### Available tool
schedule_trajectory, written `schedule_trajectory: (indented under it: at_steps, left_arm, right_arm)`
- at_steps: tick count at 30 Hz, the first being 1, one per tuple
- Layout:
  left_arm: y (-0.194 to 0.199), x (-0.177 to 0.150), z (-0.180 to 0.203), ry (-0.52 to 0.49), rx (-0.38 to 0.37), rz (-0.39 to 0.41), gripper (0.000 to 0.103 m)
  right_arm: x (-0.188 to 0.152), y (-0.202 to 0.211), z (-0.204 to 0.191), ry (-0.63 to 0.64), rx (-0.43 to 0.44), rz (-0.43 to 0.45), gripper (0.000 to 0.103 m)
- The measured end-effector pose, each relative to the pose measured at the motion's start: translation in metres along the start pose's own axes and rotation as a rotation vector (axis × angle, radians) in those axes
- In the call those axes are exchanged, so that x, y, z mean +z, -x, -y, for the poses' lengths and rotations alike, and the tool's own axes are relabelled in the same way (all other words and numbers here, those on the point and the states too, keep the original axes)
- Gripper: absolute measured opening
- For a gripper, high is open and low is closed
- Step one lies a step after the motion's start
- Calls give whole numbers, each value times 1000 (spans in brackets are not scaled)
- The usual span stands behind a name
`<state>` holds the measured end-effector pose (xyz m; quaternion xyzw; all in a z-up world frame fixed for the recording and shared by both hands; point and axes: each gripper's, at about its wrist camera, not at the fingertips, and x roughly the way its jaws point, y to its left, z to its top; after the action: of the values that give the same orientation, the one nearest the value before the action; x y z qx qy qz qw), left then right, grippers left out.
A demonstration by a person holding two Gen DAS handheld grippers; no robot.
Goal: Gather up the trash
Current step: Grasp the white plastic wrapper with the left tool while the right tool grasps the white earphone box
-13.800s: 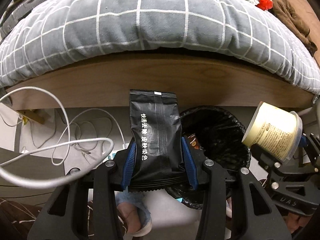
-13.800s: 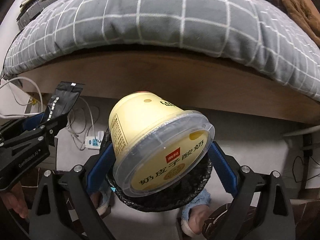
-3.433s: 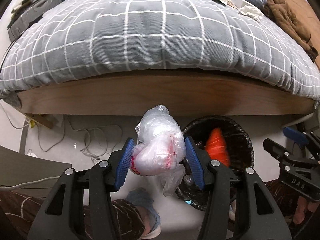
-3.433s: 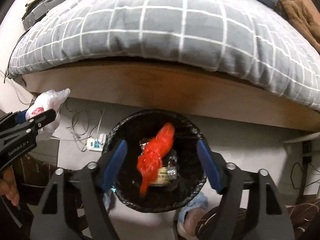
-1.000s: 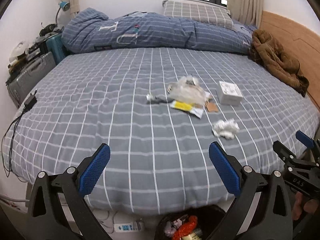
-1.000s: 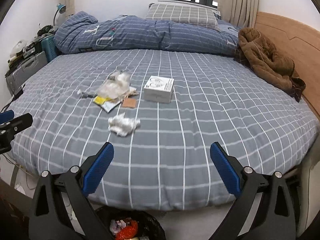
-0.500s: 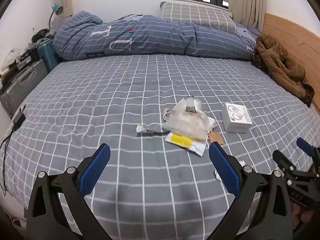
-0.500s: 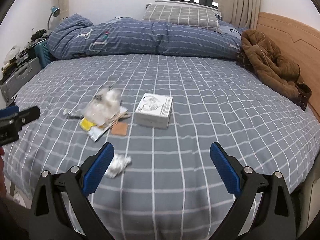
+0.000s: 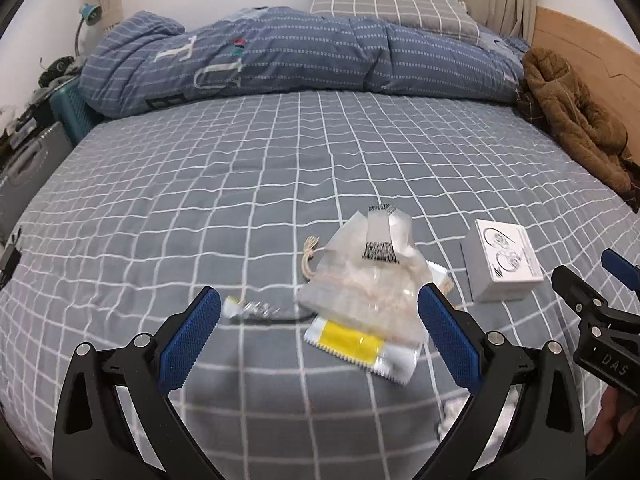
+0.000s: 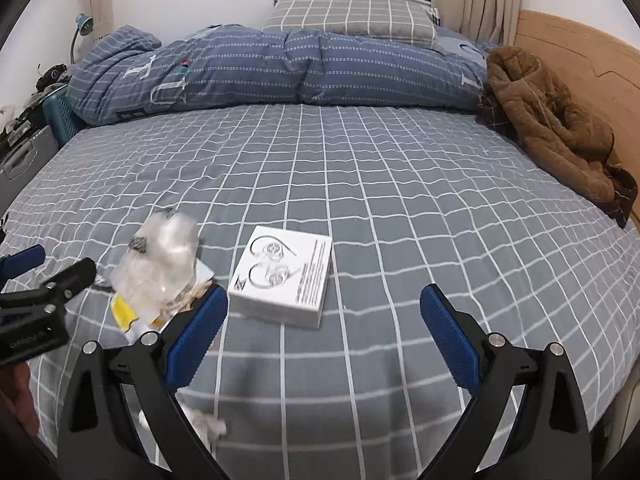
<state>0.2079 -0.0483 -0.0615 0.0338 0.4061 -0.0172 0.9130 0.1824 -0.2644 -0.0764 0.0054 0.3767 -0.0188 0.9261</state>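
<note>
I hold my left gripper [image 9: 318,334] and right gripper [image 10: 323,336] spread wide and empty, ready to straddle the crinkled clear plastic bag [image 9: 370,280] and flat white cardboard box [image 10: 285,275].

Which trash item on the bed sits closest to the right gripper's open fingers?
The white earphone box, just ahead of the right gripper. The clear plastic bag and yellow wrapper lie further left, nearer the left gripper.

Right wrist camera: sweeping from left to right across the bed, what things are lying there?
Left gripper at the edge → clear plastic bag on a yellow wrapper → white earphone box → brown jacket by the headboard. A crumpled tissue lies nearer, partly hidden behind the right gripper.
</note>
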Motion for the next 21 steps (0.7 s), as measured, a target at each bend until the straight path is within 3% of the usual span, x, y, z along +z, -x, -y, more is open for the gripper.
schedule_trajectory:
  at_steps: [15, 21]
  left_arm:
    - [-67, 15, 24, -13, -25, -59, 94]
    - [-83, 13, 30, -18, -83, -112, 52]
  right_arm:
    - [17, -46, 11, -35, 0, -49, 93]
    - [17, -50, 7, -22, 4, -55, 93]
